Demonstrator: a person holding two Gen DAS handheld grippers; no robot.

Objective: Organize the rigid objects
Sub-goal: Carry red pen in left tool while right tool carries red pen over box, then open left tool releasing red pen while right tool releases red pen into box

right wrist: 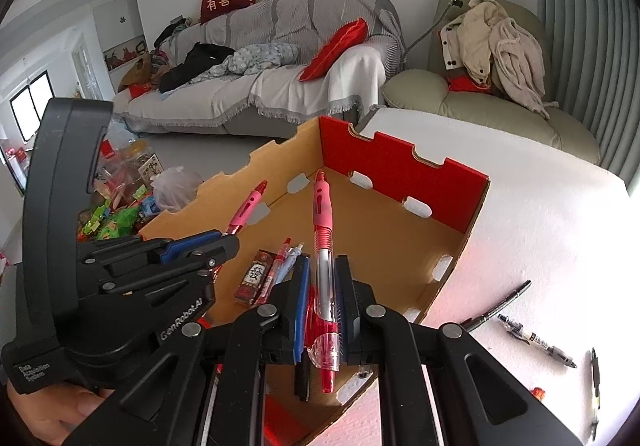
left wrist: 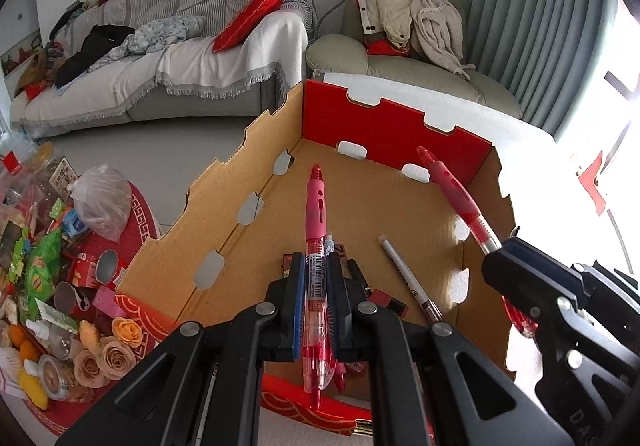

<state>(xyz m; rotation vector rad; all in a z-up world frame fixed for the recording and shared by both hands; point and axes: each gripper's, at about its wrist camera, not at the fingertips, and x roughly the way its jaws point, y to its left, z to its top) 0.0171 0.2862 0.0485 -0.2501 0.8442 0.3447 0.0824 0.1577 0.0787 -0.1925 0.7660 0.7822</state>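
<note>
Both tongs hover above the cardboard box (left wrist: 256,246), each clamped on 1 red pen: left tongs (left wrist: 316,274), right tongs (right wrist: 323,286). Risk: both pens slant forward, so released here they could bounce off pens already inside.

A draped sofa (left wrist: 192,58) with red cushions (left wrist: 252,18) beside a clothes-heaped armchair (left wrist: 416,58).
</note>
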